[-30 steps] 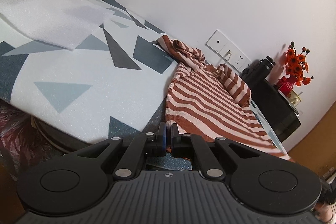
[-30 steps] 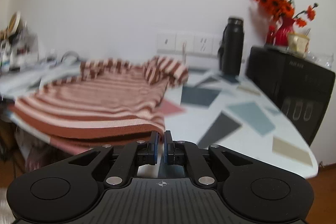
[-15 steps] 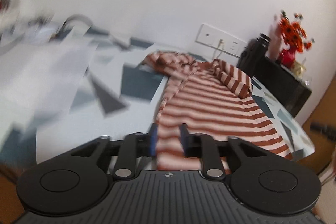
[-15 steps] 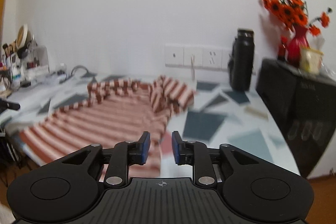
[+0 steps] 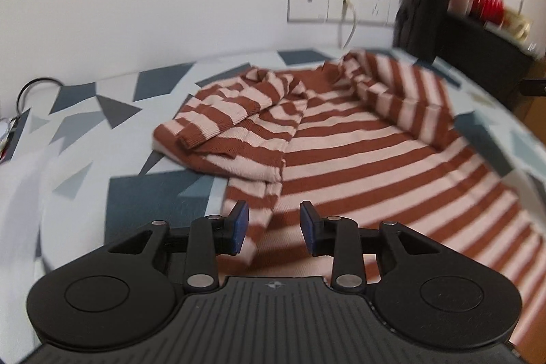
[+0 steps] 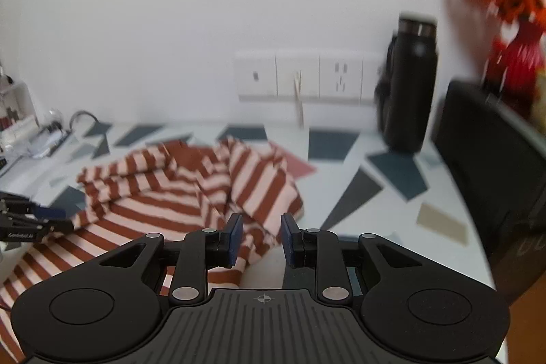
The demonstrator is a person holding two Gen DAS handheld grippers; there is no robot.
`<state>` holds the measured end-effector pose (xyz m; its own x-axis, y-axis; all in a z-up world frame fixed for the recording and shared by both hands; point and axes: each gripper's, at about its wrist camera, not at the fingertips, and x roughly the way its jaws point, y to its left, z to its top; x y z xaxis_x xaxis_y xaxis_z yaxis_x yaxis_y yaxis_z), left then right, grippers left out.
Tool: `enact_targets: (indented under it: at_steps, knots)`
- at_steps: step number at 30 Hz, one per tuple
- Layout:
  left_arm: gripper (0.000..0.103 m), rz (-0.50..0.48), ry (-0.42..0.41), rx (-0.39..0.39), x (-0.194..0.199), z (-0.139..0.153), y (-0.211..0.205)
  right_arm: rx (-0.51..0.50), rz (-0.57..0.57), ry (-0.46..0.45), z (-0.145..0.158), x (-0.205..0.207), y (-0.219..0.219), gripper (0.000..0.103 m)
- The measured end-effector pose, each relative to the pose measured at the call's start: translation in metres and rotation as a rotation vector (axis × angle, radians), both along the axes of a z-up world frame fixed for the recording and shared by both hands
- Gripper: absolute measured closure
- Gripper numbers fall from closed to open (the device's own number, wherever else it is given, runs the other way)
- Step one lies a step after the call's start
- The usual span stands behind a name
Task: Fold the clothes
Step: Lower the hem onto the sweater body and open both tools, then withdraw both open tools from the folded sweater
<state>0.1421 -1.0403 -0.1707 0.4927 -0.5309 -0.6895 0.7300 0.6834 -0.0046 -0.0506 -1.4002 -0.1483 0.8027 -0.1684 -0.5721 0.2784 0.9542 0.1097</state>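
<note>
Though spread across the table (image 5: 85, 132) with its white cloth of grey and blue triangles, lies only part-folded: the knitted sweater in rust-brown and pale pink stripes (image 5: 358, 159). Body flat, hem end toward the near edge, collar end toward the white wall. Left sleeve (image 5: 218, 121) already brought in over the chest, cuff bunched and doubled near the shoulder. Right sleeve (image 5: 406, 101) likewise turned inward, lying in a loose ridge along the other side; from the right wrist view, rumpled rather than smooth (image 6: 259, 183). Judged so far: sleeves in, neither laid neatly, body not yet folded over.

Left gripper (image 5: 274, 229) low over the near left part of the sweater, jaws apart, nothing between them but striped cloth beneath; touching the fabric or just above it, cannot tell. Right gripper (image 6: 261, 239) over the sweater's right edge, jaws apart too, holding nothing. Left gripper visible also at the left margin of the right wrist view, close above the stripes.

Still to do, by this reckoning: flatten the sleeve bundles, take up the hem or the shoulders with both sets of jaws, fold the body in half or in thirds, square the result.

Behind, well apart from the sweater: a black insulated bottle (image 6: 411, 81), white wall sockets (image 6: 300, 79), blurred orange flowers in a red vase (image 6: 512, 23).
</note>
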Motion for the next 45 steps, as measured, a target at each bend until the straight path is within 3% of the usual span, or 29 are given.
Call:
enact_targets:
  at_steps: [5, 9, 10, 15, 19, 21, 24, 28, 32, 35, 36, 39, 45]
  knots:
    - [0.069, 0.002, -0.018, 0.059, 0.028, -0.018, -0.023, 0.054, -0.02, 0.093, -0.045, 0.037, -0.015, 0.079]
    - [0.051, 0.012, -0.038, 0.037, 0.038, -0.025, -0.025, 0.115, -0.053, 0.133, -0.078, 0.062, -0.032, 0.079]
    - [0.049, 0.015, -0.045, 0.031, 0.039, -0.026, -0.024, 0.128, -0.059, 0.123, -0.082, 0.066, -0.034, 0.079]
    - [0.019, 0.082, -0.017, -0.043, 0.052, -0.035, -0.007, 0.187, -0.051, 0.074, -0.088, 0.078, -0.043, 0.075]
    - [0.017, 0.124, -0.023, -0.049, 0.052, -0.034, 0.0, 0.171, -0.036, 0.072, -0.09, 0.084, -0.04, 0.073]
    - [0.01, 0.136, -0.029, -0.046, 0.052, -0.035, 0.003, 0.147, -0.026, 0.075, -0.091, 0.088, -0.038, 0.073]
    - [0.002, 0.157, -0.031, -0.038, 0.053, -0.036, 0.005, 0.097, -0.017, 0.088, -0.091, 0.092, -0.036, 0.084]
    - [0.001, 0.171, -0.049, -0.026, 0.052, -0.038, 0.003, 0.053, 0.0, 0.107, -0.09, 0.089, -0.037, 0.093]
    - [0.001, 0.176, -0.074, -0.019, 0.048, -0.038, 0.003, -0.003, -0.033, 0.111, -0.087, 0.082, -0.051, 0.095]
    - [0.001, 0.174, -0.051, -0.033, 0.053, -0.038, 0.005, 0.009, -0.085, 0.099, -0.085, 0.08, -0.069, 0.094]
    - [0.001, 0.174, -0.039, -0.04, 0.055, -0.039, 0.006, 0.005, -0.097, 0.096, -0.085, 0.08, -0.072, 0.093]
    - [0.001, 0.174, -0.02, -0.053, 0.058, -0.04, 0.009, -0.019, -0.129, 0.083, -0.083, 0.08, -0.072, 0.072]
    - [0.001, 0.174, -0.022, -0.054, 0.057, -0.04, 0.009, 0.003, -0.136, 0.093, -0.068, 0.059, -0.06, 0.068]
